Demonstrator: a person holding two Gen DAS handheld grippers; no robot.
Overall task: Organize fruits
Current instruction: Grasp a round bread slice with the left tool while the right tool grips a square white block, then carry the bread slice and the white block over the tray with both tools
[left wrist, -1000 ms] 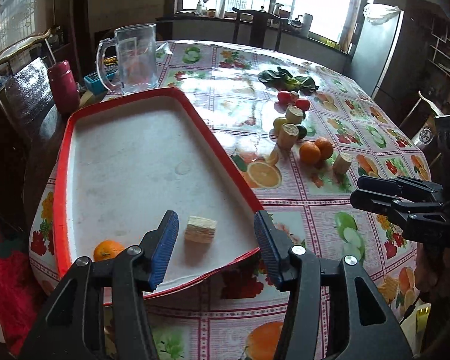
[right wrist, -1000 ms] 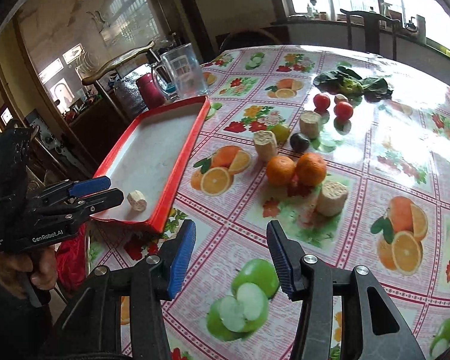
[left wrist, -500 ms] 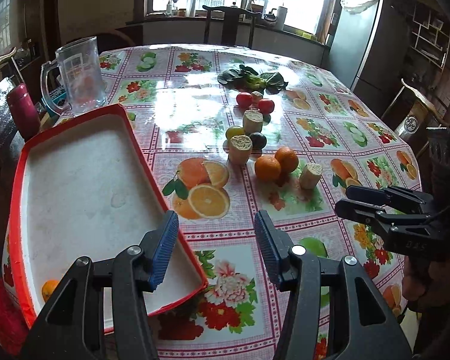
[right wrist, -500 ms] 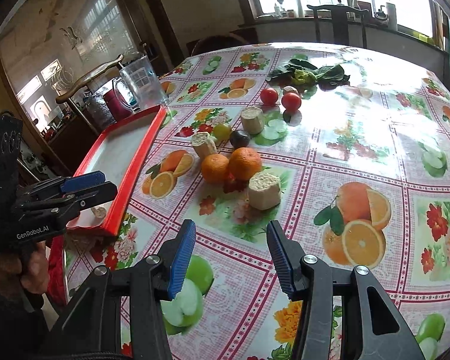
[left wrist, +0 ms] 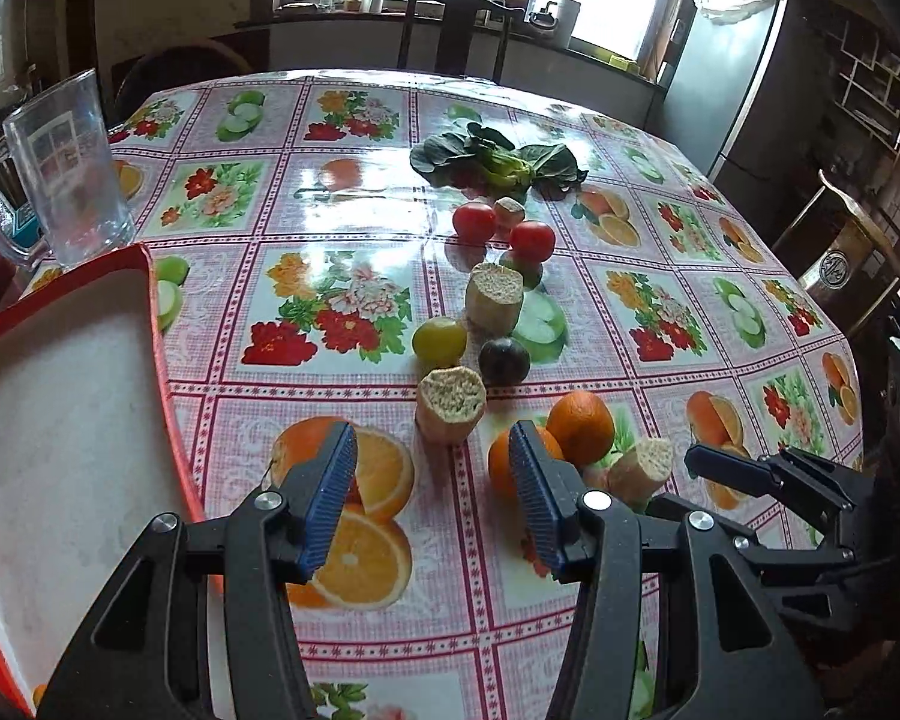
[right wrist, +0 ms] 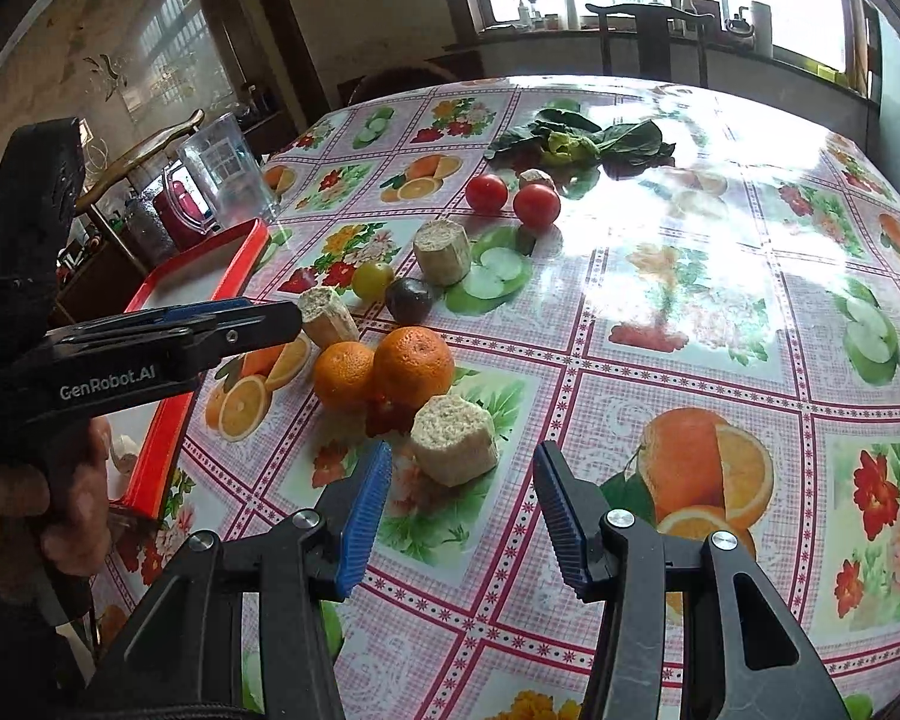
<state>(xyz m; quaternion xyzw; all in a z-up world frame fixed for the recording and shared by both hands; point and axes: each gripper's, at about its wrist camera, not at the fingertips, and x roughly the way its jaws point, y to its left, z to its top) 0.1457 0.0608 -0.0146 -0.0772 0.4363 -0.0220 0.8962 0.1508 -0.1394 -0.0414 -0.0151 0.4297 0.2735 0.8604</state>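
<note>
Two oranges (right wrist: 384, 369), touching each other, lie toward the near edge of the table (right wrist: 720, 252) on its fruit-print cloth. Three cut sugarcane pieces (right wrist: 455, 447) stand around them; one is just before the right gripper (right wrist: 461, 507), whose jaws stand partly apart with nothing between. A yellow-green fruit (left wrist: 439, 341) and a dark fruit (left wrist: 504, 361) sit mid-table, two tomatoes (left wrist: 504, 231) and leafy greens (left wrist: 498, 159) toward the far edge. A red-rimmed tray (left wrist: 162, 324) occupies the left edge, a clear jug (left wrist: 69, 180) at its far corner. The left gripper (left wrist: 432, 495) is likewise partly apart and empty, over the cloth before a cane piece.
</note>
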